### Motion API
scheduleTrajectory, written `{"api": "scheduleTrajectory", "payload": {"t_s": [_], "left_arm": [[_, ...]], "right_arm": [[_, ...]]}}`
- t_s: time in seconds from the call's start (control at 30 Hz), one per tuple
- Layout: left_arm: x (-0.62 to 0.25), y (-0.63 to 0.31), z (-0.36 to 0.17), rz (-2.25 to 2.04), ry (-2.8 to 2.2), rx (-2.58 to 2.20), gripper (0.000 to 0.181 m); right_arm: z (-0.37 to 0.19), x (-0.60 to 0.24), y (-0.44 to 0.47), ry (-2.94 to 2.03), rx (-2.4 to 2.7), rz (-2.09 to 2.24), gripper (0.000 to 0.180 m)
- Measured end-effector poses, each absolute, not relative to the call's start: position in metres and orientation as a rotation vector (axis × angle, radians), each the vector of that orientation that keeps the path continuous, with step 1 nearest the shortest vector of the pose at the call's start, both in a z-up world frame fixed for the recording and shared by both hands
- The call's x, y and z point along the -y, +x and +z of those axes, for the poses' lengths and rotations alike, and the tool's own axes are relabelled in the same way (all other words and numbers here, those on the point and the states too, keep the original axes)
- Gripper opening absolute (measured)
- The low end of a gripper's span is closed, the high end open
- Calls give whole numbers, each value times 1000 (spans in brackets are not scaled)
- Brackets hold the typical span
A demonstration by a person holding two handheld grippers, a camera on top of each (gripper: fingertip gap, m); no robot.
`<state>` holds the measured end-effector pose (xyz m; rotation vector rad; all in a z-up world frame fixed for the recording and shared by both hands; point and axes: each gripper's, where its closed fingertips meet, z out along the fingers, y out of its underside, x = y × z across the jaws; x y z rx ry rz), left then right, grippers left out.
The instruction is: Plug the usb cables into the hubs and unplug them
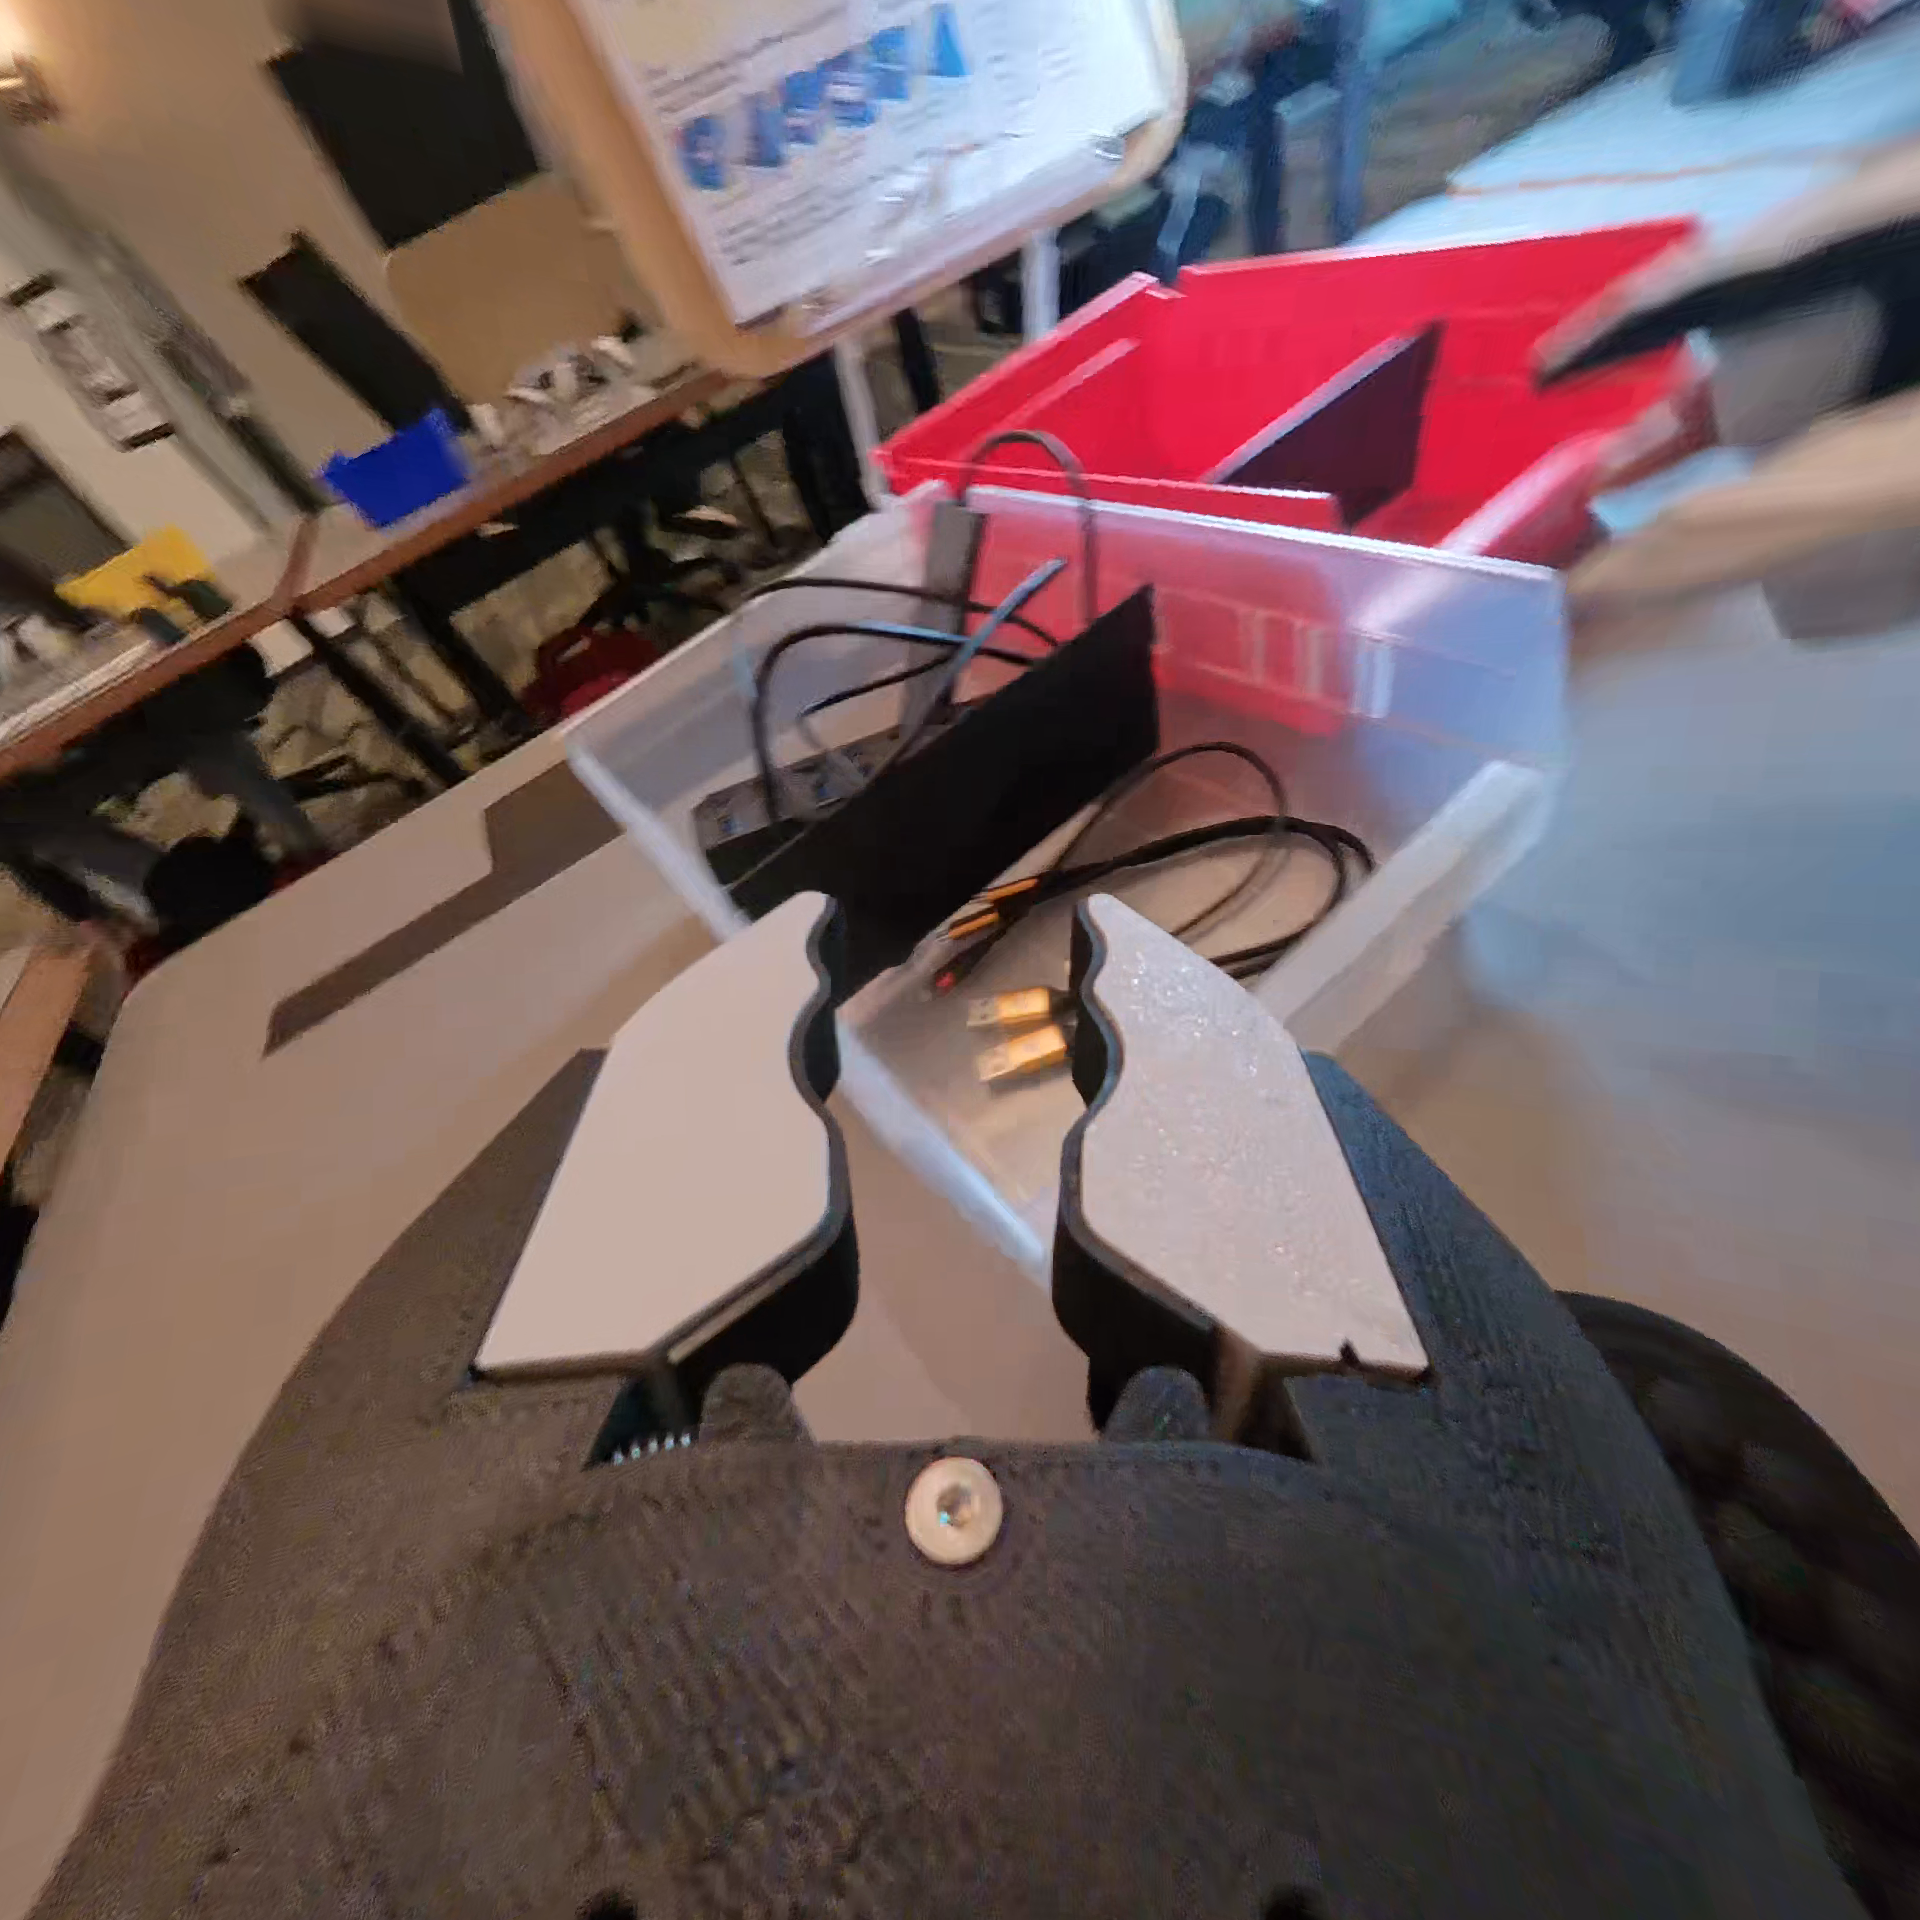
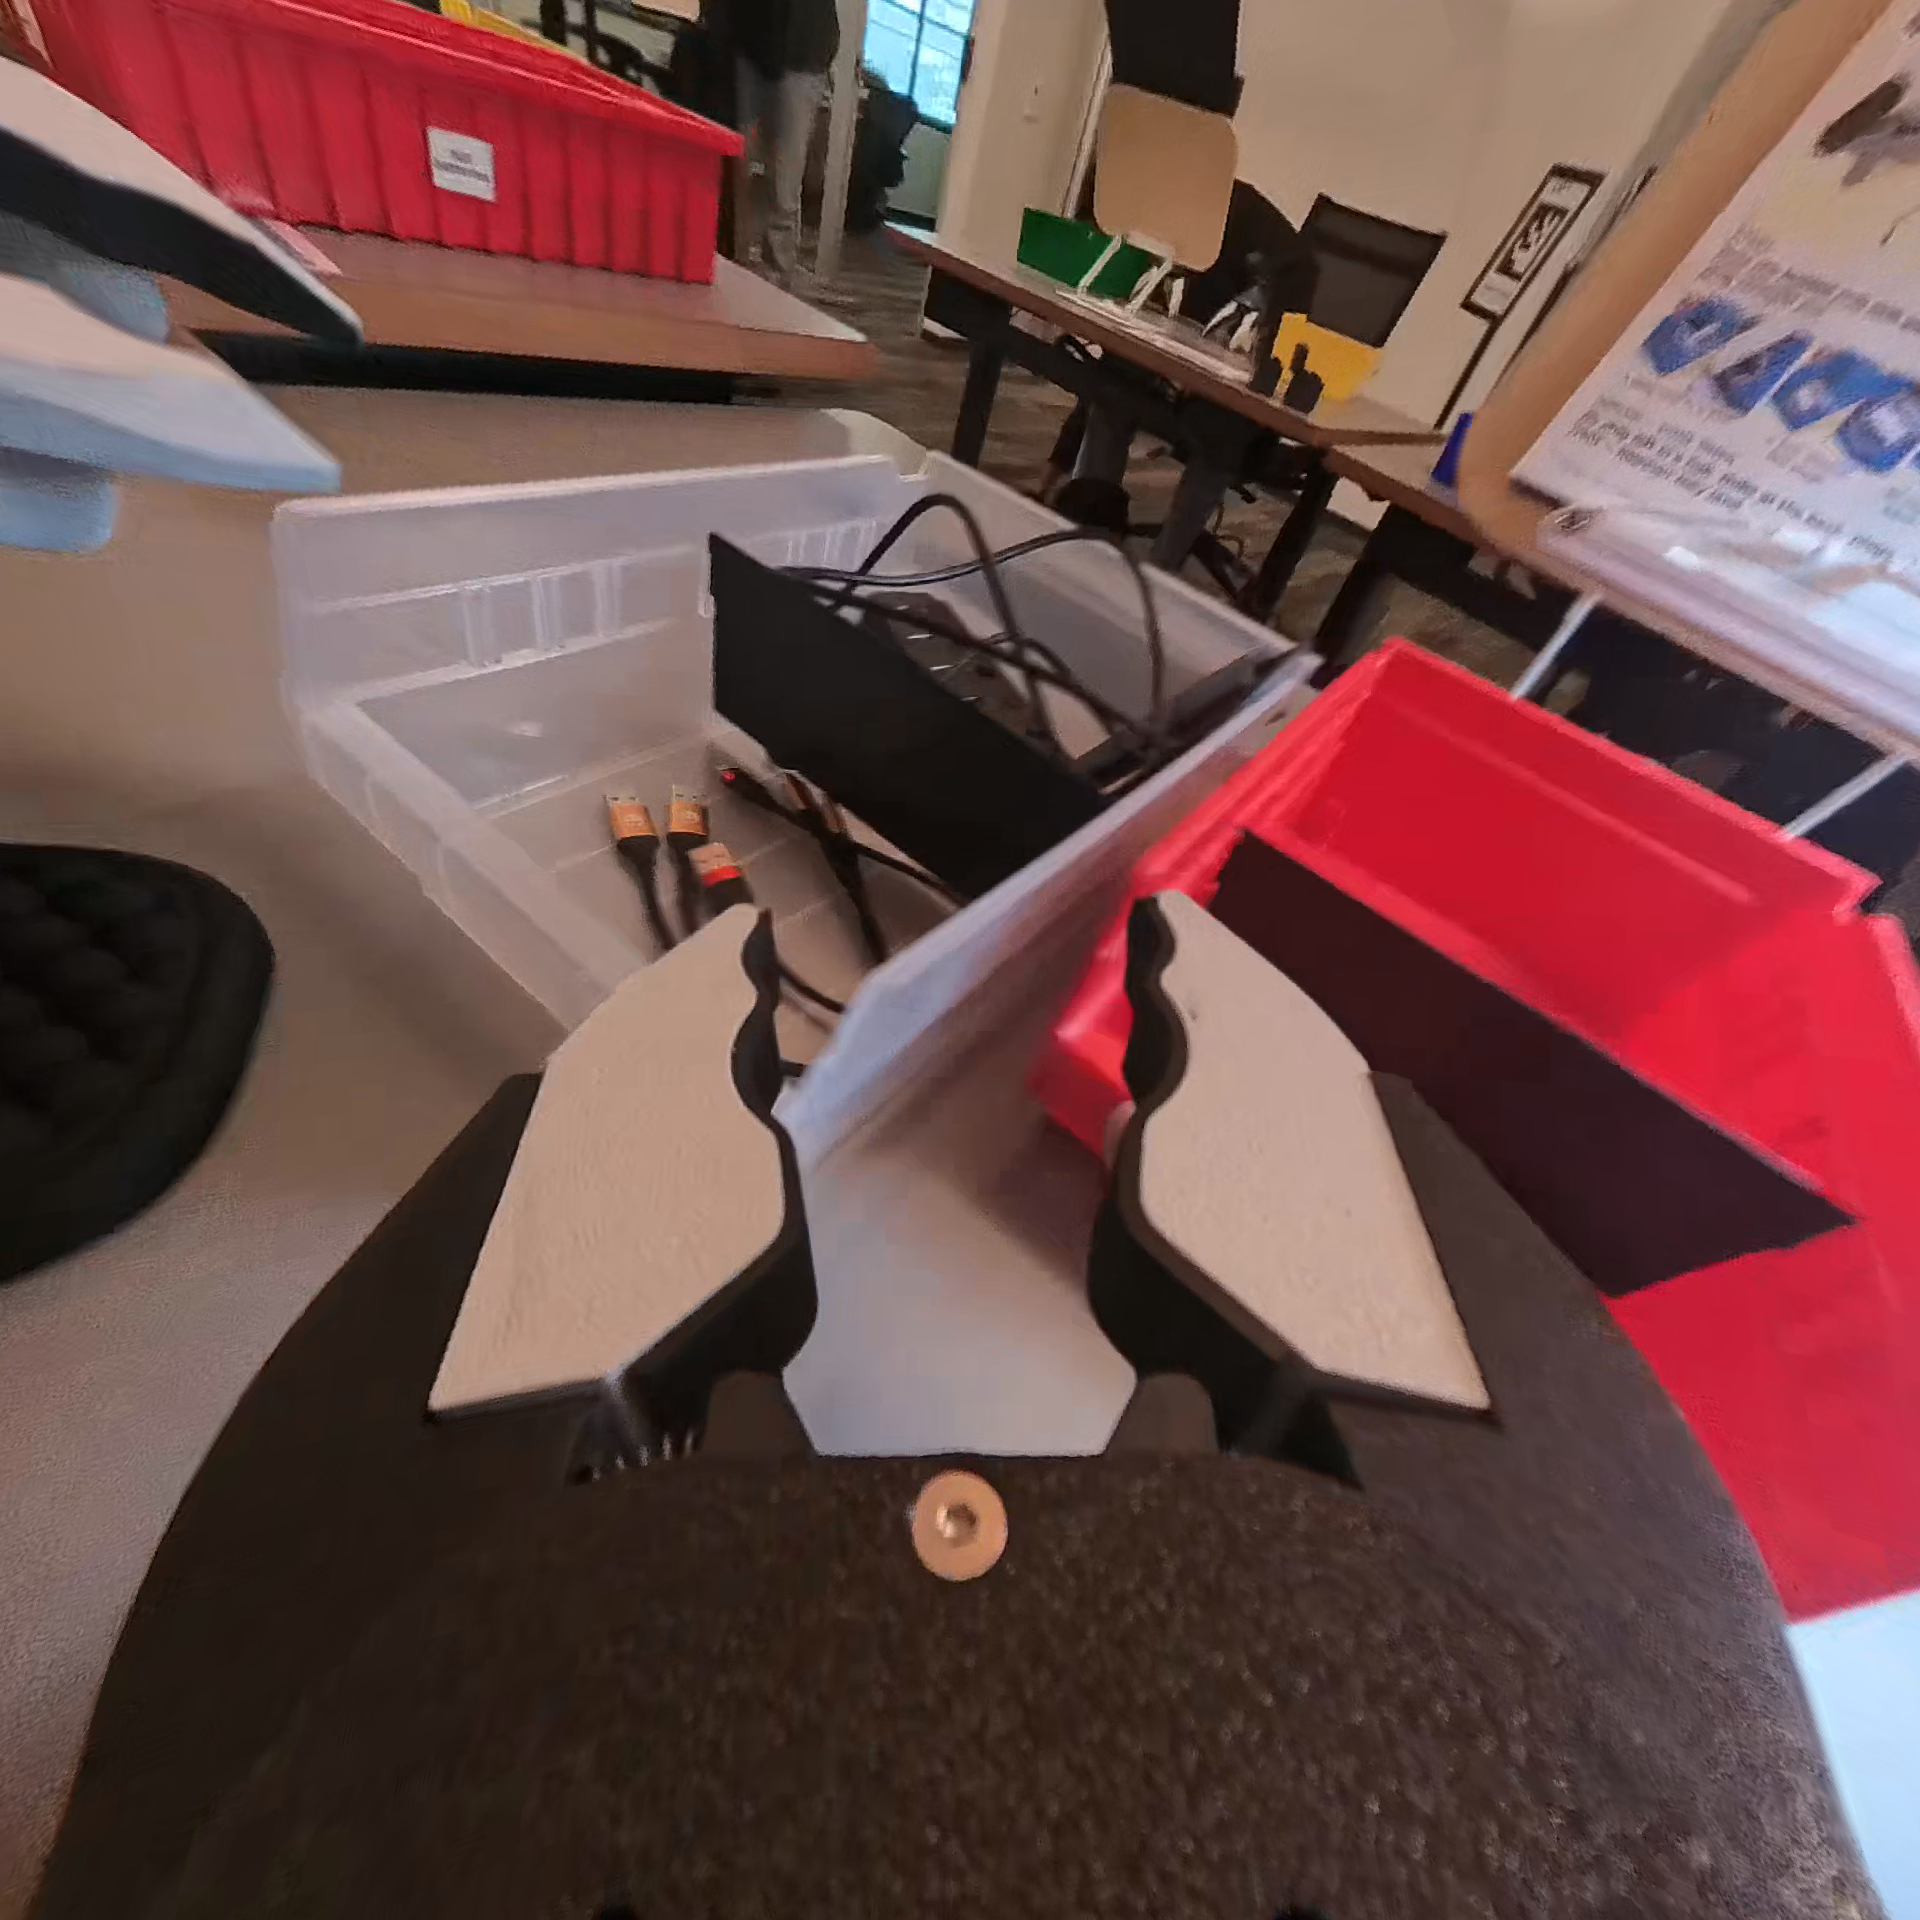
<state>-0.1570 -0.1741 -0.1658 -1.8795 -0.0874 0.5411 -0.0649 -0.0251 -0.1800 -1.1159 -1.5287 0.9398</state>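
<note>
Both hand-held grippers, left [image 1: 951,951] and right [image 2: 945,951], gape empty; labelled red bin [image 2: 395,156] behind.

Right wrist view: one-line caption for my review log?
Open right gripper at clear bin rim; loose USB cables inside, red bin alongside.

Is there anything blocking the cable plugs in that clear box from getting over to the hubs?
Yes. A black divider stands upright across the clear bin. The loose USB plugs lie on one side; the hub sits on the other, under tangled black cables.
</note>
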Motion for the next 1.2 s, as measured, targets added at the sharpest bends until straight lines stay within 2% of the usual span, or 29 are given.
{"api": "scheduleTrajectory", "payload": {"t_s": [0.13,0.27,0.33,0.4,0.53,0.77,0.93,1.2], "left_arm": [[136,-115,-195,374,-2158,-192,60],[116,-105,-252,396,-2459,-482,67],[113,-111,-279,414,-2582,-590,64],[110,-119,-294,440,-2642,-671,49],[103,-131,-295,452,-2597,-624,34],[117,-155,-294,468,-2557,-533,41],[125,-160,-296,431,-2522,-427,36],[111,-208,-295,489,-2509,-402,37]], "right_arm": [[-170,-22,-59,-1104,1730,794,70],[-225,-70,-66,-1086,2107,423,74],[-260,-88,-70,-1010,2283,244,60],[-286,-101,-74,-920,2356,146,46],[-287,-97,-67,-829,2330,226,40],[-282,-98,4,-923,2179,184,35],[-283,-135,53,-928,2108,96,34],[-284,-220,45,-849,2120,-6,32]]}}
